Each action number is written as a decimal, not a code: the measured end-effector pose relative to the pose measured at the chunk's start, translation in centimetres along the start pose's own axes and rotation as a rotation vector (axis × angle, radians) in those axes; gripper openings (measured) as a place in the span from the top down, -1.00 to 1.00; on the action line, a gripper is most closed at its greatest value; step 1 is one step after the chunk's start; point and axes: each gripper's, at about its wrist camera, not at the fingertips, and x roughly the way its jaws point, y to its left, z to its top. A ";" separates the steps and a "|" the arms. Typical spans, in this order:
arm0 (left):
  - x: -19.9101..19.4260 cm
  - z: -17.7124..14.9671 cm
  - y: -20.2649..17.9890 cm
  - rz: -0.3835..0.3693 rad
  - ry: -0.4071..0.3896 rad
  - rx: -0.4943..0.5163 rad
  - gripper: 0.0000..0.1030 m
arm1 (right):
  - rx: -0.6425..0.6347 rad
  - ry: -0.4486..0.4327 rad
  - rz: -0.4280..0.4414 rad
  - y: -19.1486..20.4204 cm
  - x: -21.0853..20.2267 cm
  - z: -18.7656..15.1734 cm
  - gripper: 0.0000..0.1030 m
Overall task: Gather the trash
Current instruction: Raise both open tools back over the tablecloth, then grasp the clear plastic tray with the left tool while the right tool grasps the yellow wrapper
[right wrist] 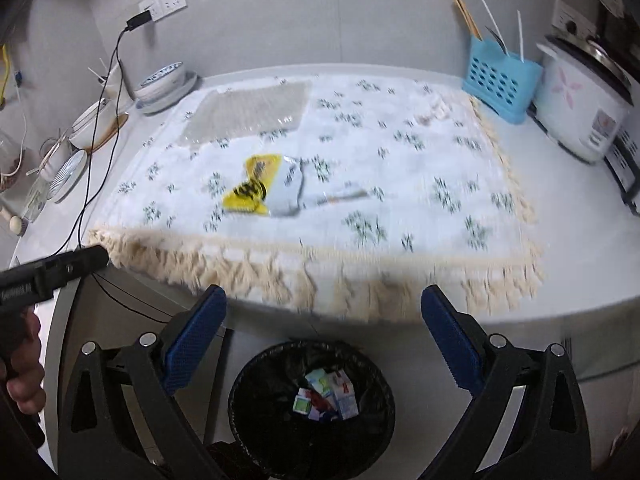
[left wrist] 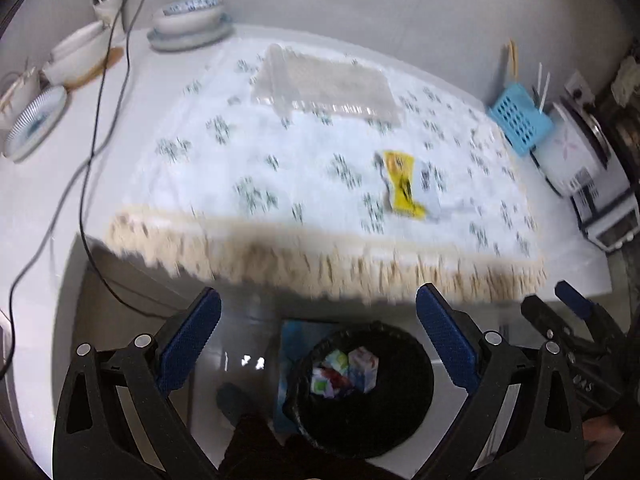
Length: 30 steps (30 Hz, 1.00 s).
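Black bin (right wrist: 312,408), lined with a dark bag, stands on the floor nearest the viewer, below the table's near edge; small cartons (right wrist: 326,396) lie inside it. Left gripper (left wrist: 318,344) and right gripper (right wrist: 324,344) both hang above the bin, each with its blue pads spread wide and nothing between them. A hand (right wrist: 22,364) grips the left tool at the left edge of the right view. Beyond, a fringed floral cloth (right wrist: 400,184) covers the table (right wrist: 592,248). A yellow wrapper (right wrist: 250,186) lies on the cloth near its middle, beside a pale wrapper (right wrist: 288,188). Farther back rests a clear tray (right wrist: 248,110). At far left stand bowls (right wrist: 162,80); at far right, a blue caddy (right wrist: 500,80) and a rice cooker (right wrist: 580,104).
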 end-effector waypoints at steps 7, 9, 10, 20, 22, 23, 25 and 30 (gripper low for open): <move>1.0 7.7 0.8 0.055 -0.031 0.006 -0.86 | -0.049 0.006 0.002 2.1 2.2 4.7 -0.82; 1.9 10.0 1.2 0.040 -0.031 0.016 -0.86 | -0.036 0.016 0.005 2.7 3.1 5.9 -0.82; 2.4 11.0 1.2 0.040 -0.032 0.026 -0.87 | -0.028 0.024 0.003 3.0 3.8 6.6 -0.82; 11.8 20.0 3.8 0.037 0.068 0.066 -0.85 | 0.054 0.147 -0.066 5.6 10.6 10.0 -0.82; 13.3 21.3 4.1 0.039 0.080 0.072 -0.85 | 0.083 0.174 -0.082 5.7 12.0 10.5 -0.82; 14.2 22.1 4.3 0.041 0.093 0.074 -0.85 | 0.094 0.186 -0.089 5.7 12.6 10.7 -0.82; 15.5 23.2 4.5 0.054 0.112 0.081 -0.85 | 0.105 0.203 -0.096 5.9 13.6 11.0 -0.82; 18.3 24.9 4.6 0.060 0.159 0.091 -0.78 | 0.146 0.240 -0.100 5.7 15.6 11.4 -0.78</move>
